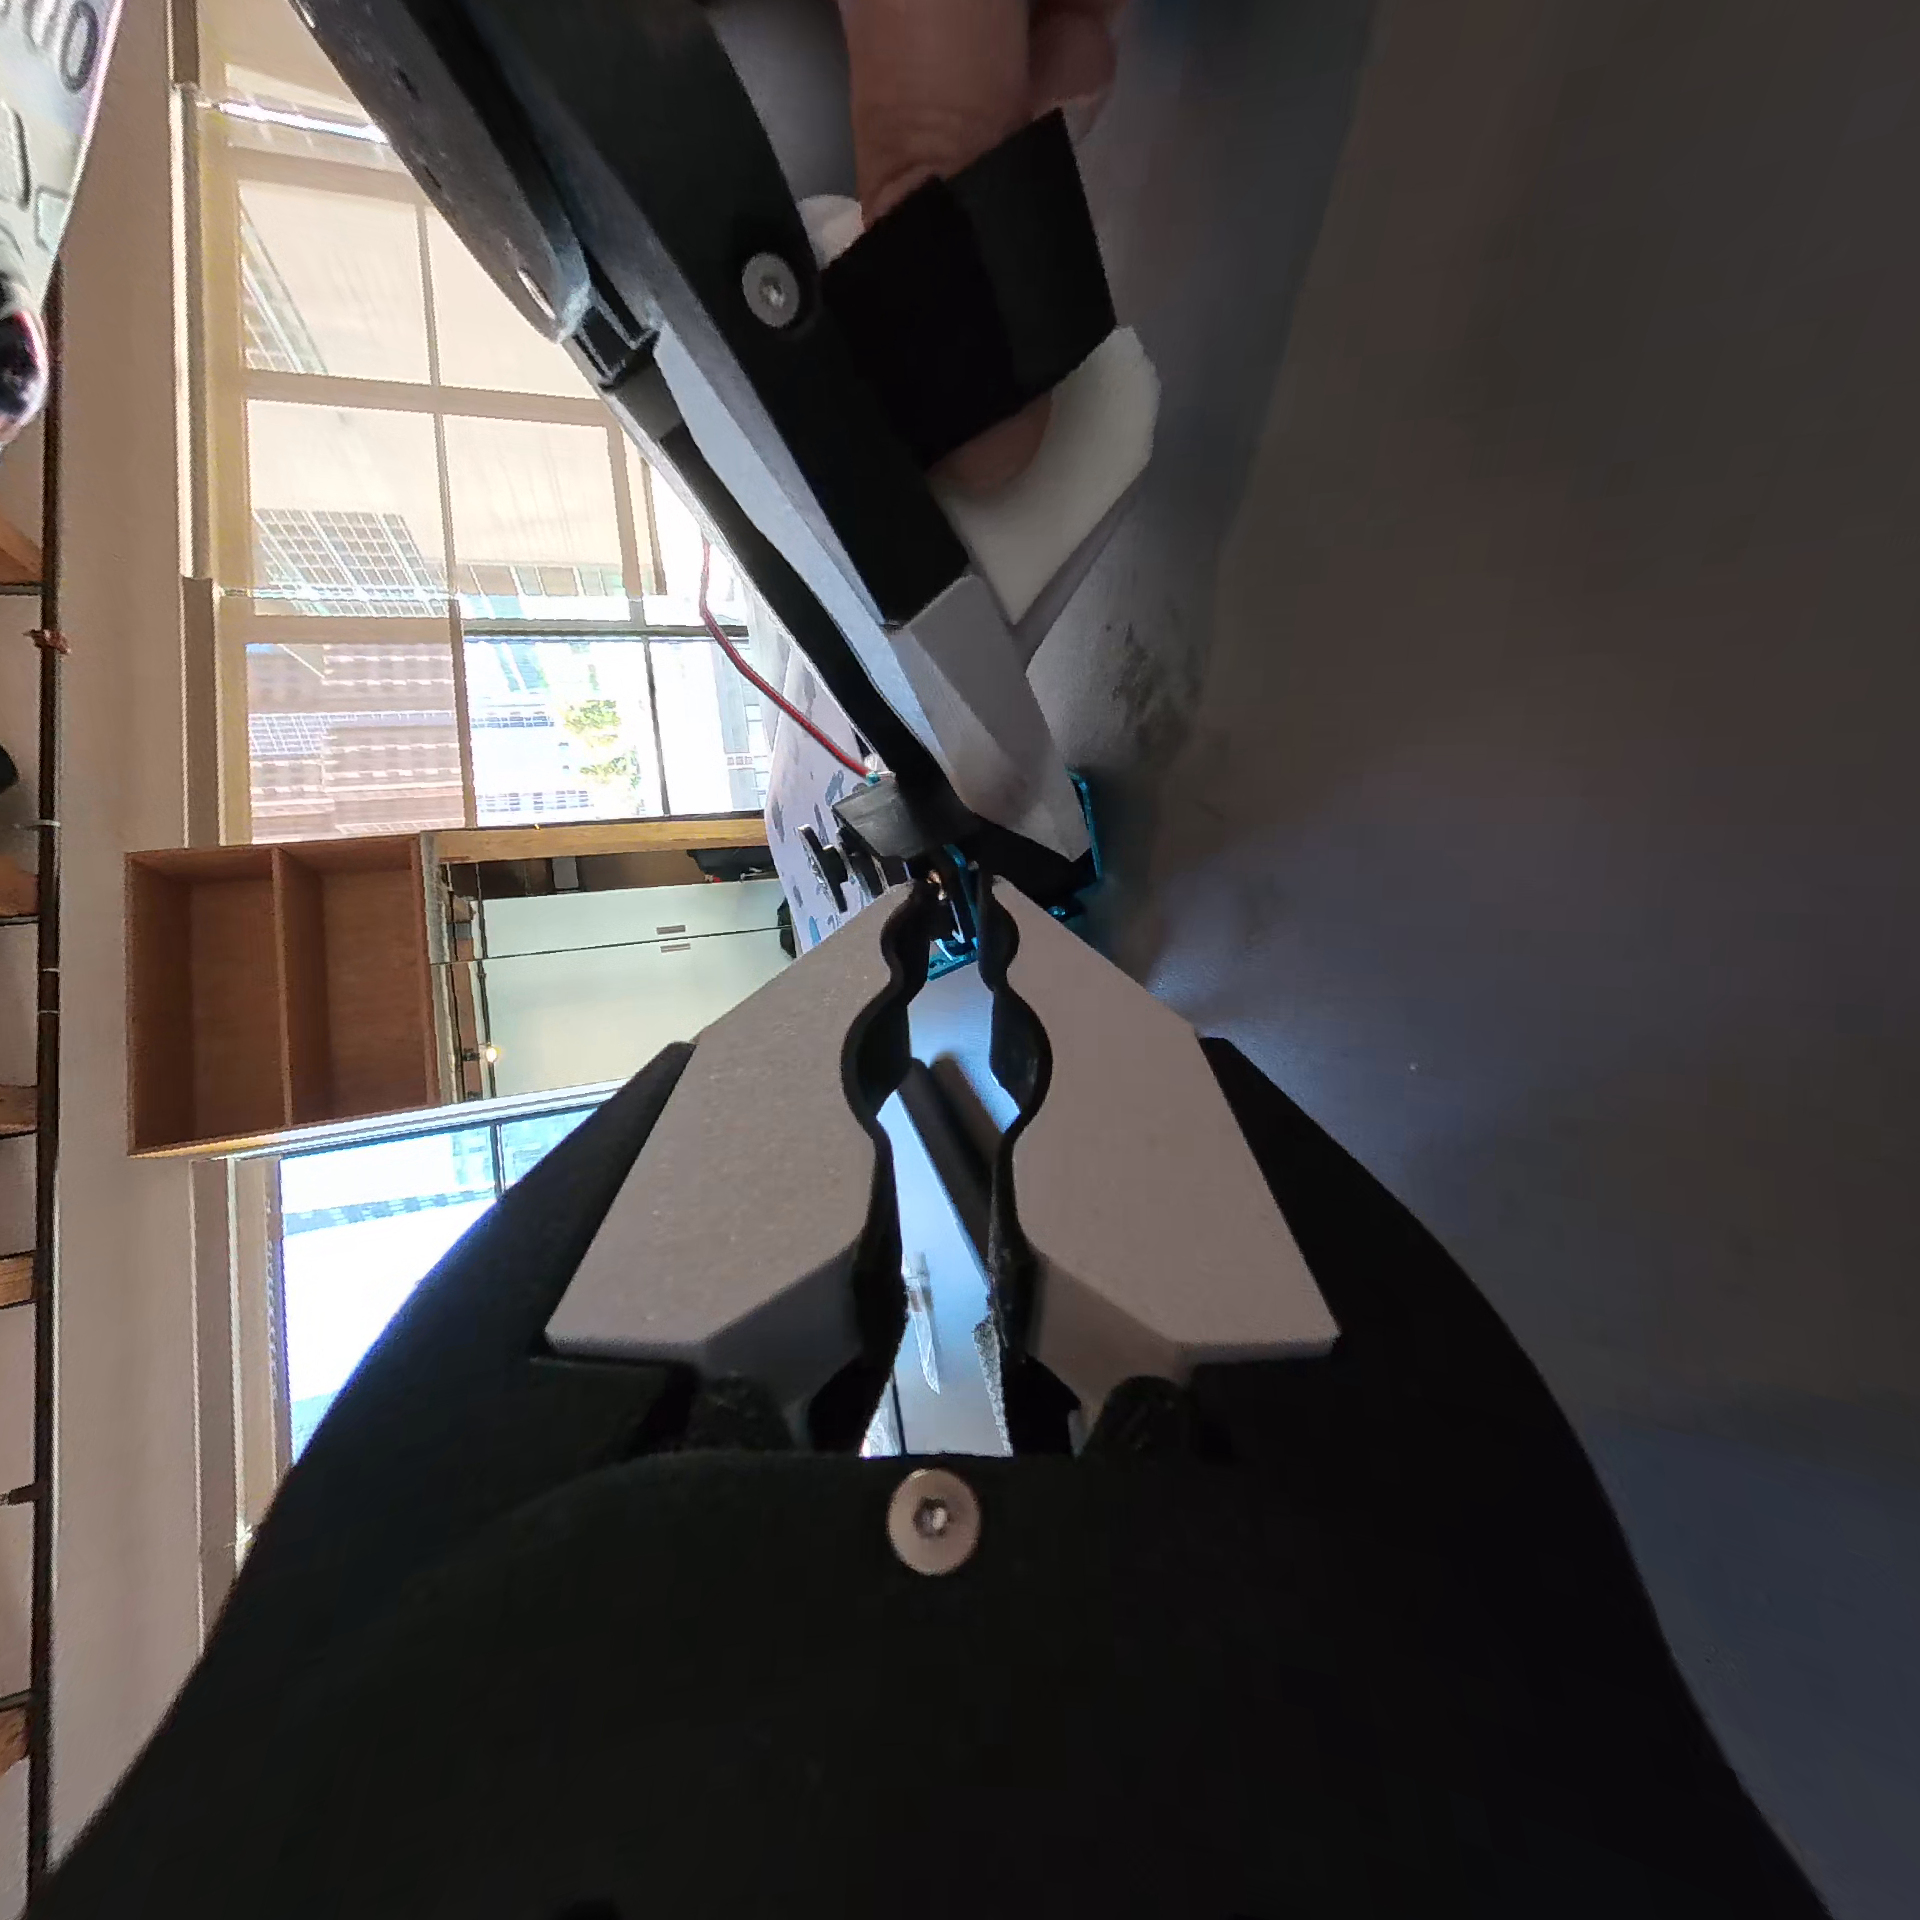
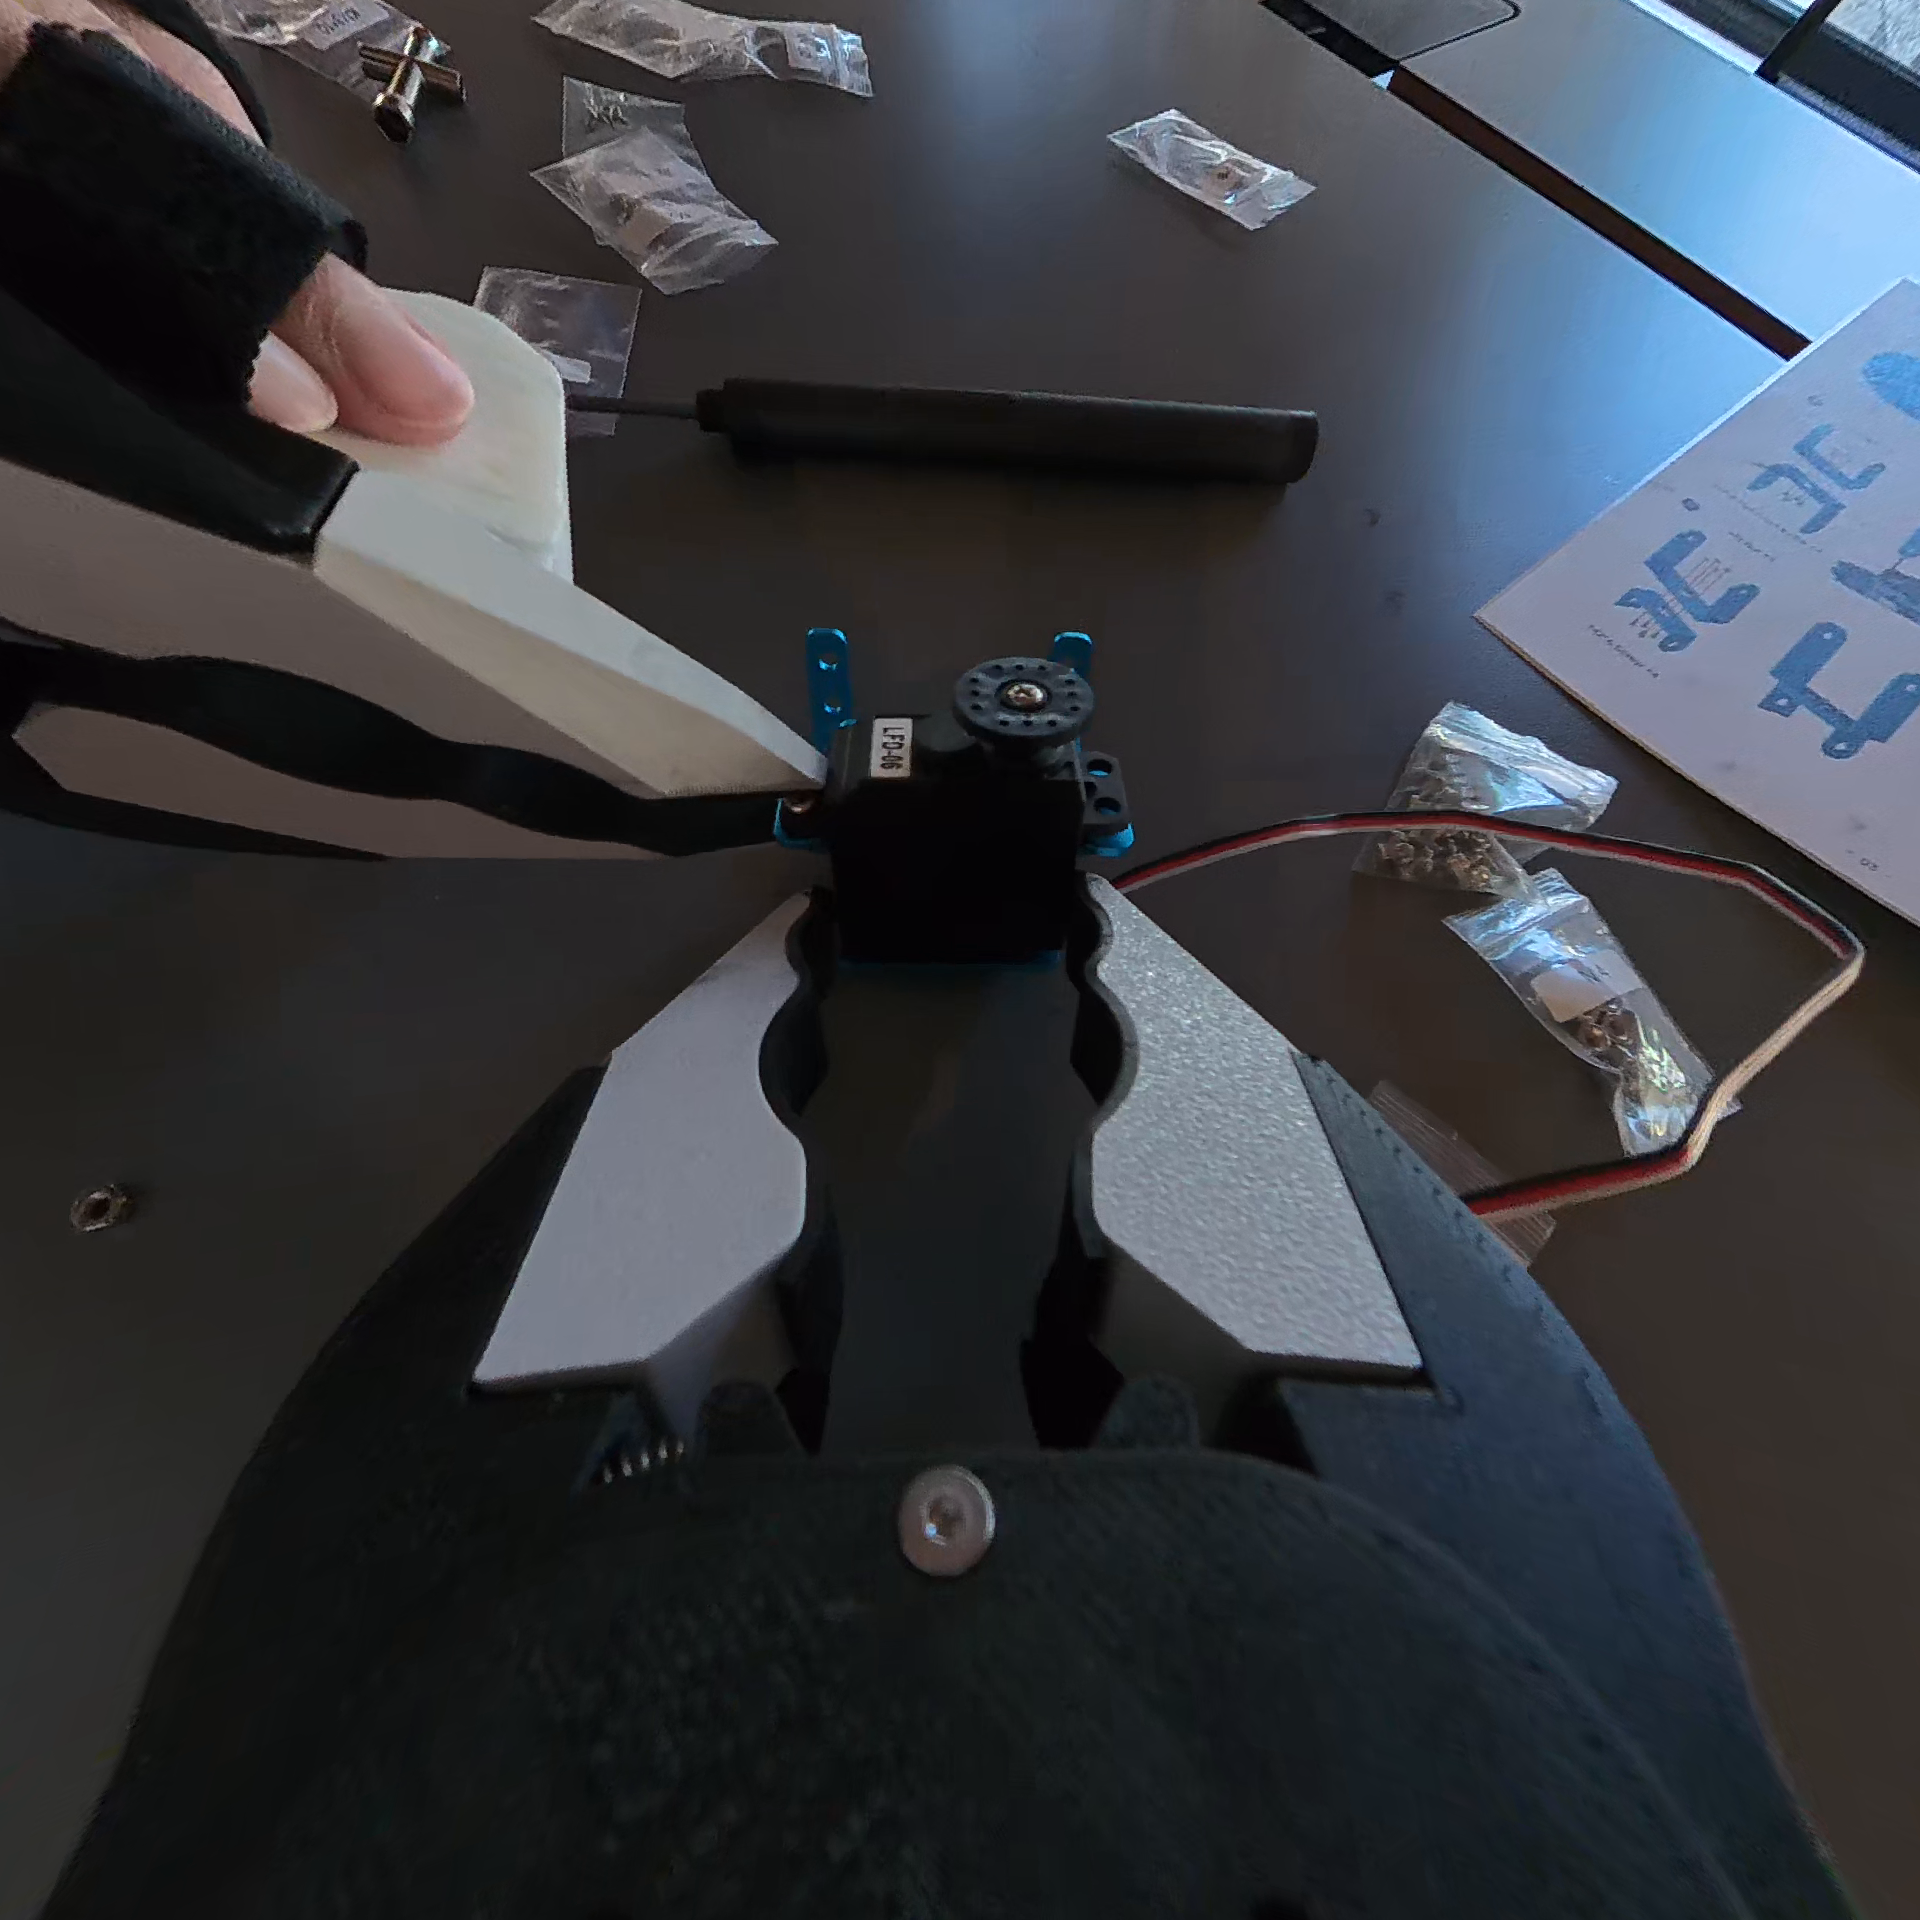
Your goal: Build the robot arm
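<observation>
My right gripper (image 2: 951, 914) is shut on a black servo (image 2: 951, 831) that sits in a blue metal bracket (image 2: 826, 665), upright on the dark table (image 2: 1143, 623). A round black horn (image 2: 1023, 696) tops the servo, and a red, black and white wire (image 2: 1558, 831) loops off to its right. My left gripper (image 2: 805, 790) comes in from the left. Its tips are pinched on a small screw (image 2: 798, 802) at the bracket's left flange. In the left wrist view, the left gripper (image 1: 948, 896) meets the bracket (image 1: 1081, 821) just below the right gripper (image 1: 997, 810).
A black screwdriver (image 2: 1008, 426) lies behind the servo. Several clear bags of hardware (image 2: 655, 197) lie at the back, and more bags (image 2: 1486, 800) lie at the right. A printed sheet (image 2: 1714, 623) is far right. A metal cross wrench (image 2: 410, 78) and a loose nut (image 2: 101, 1205) lie left. Both grippers' tips are roughly 12 cm from the loose nut (image 2: 101, 1205).
</observation>
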Demonstrator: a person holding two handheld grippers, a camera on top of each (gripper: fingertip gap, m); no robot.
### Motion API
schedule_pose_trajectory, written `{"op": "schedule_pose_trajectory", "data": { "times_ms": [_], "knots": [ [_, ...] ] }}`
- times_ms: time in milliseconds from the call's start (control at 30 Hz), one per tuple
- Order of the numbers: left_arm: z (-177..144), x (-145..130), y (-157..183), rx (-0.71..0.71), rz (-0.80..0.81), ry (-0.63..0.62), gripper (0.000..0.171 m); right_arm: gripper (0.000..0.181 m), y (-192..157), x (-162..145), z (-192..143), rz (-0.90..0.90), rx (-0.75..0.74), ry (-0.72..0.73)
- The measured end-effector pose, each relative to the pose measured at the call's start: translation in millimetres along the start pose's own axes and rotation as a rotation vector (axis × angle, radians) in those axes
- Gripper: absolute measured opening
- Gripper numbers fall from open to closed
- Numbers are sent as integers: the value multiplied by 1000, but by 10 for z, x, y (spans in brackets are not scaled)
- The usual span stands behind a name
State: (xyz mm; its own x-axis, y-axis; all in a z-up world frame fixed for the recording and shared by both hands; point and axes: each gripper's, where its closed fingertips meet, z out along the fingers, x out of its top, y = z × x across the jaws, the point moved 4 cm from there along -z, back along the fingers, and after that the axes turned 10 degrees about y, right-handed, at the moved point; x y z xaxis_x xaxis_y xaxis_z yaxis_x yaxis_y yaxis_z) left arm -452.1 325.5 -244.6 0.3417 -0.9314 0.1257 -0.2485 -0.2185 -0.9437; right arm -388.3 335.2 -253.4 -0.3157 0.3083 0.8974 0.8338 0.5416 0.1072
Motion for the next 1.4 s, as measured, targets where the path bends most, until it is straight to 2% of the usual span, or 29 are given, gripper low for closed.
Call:
{"op": "schedule_pose_trajectory", "data": {
  "times_ms": [233,567,767,967,1300,1400],
  "knots": [
    [14,29,-20,32,-76,-5,7,46,16,-9,-17,24,17,0],
    [16,62,9,1,-3,1,7,45,38,12,11,-13,70,5],
    [20,90,-3,6,-71,-3,7,44,44,14,-11,-43,101,-27],
    [32,165,-20,61,-162,6,7,44,54,36,-86,-68,139,-162],
    [44,287,-136,120,-444,36,6,44,98,184,-252,-189,173,-500],
    [23,270,-154,133,-485,25,7,44,92,236,-230,-212,192,-586]
  ]
}}
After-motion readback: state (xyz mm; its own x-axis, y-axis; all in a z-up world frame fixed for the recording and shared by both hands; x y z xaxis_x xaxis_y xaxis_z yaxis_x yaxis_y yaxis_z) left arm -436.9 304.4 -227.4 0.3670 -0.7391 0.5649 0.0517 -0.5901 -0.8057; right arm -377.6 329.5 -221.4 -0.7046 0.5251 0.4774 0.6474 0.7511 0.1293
